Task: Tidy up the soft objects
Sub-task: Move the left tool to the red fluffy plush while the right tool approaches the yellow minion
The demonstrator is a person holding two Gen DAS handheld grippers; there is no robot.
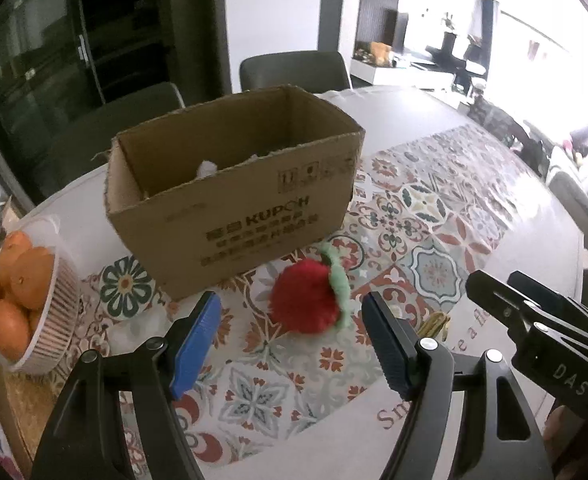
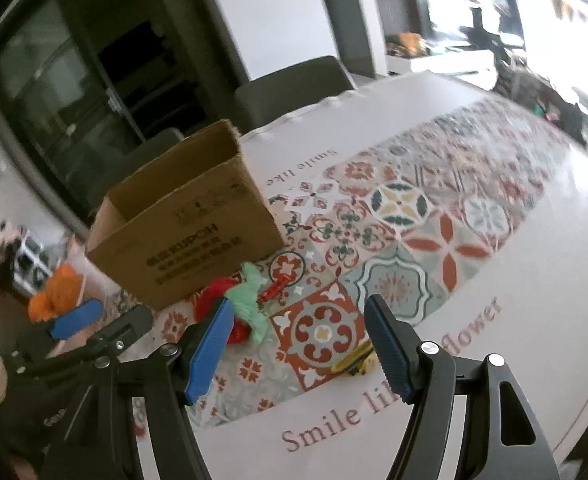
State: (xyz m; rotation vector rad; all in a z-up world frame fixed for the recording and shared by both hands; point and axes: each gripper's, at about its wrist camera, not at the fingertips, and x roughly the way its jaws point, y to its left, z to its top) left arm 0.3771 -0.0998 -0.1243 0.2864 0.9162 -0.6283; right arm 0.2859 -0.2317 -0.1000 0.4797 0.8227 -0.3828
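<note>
**A:** How far along are you with the soft things?

**B:** Partly there, I'd say. Something white and soft-looking (image 1: 207,168) already lies inside my cardboard box (image 1: 234,204), though I can't tell what it is. The red plush strawberry (image 1: 308,300) with its green leafy top is not in yet; it lies on the patterned tablecloth (image 1: 434,216) just in front of the box's near wall

**A:** Are you holding anything?

**B:** No. My left gripper (image 1: 294,340) has its jaws spread with nothing between the blue pads, and the strawberry sits just beyond them. My right gripper (image 2: 300,344) is likewise spread and empty, over bare cloth

**A:** Anything else left?

**B:** A small yellow thing (image 2: 354,360) lies by the right gripper's tip, and a black hair tie (image 2: 287,268) with a small red item (image 2: 272,290) sits beside the strawberry. Those probably want sorting too. The bowl of oranges (image 1: 14,292) to the left I'd leave alone

**A:** So what's next?

**B:** Likely the strawberry into the box
</note>
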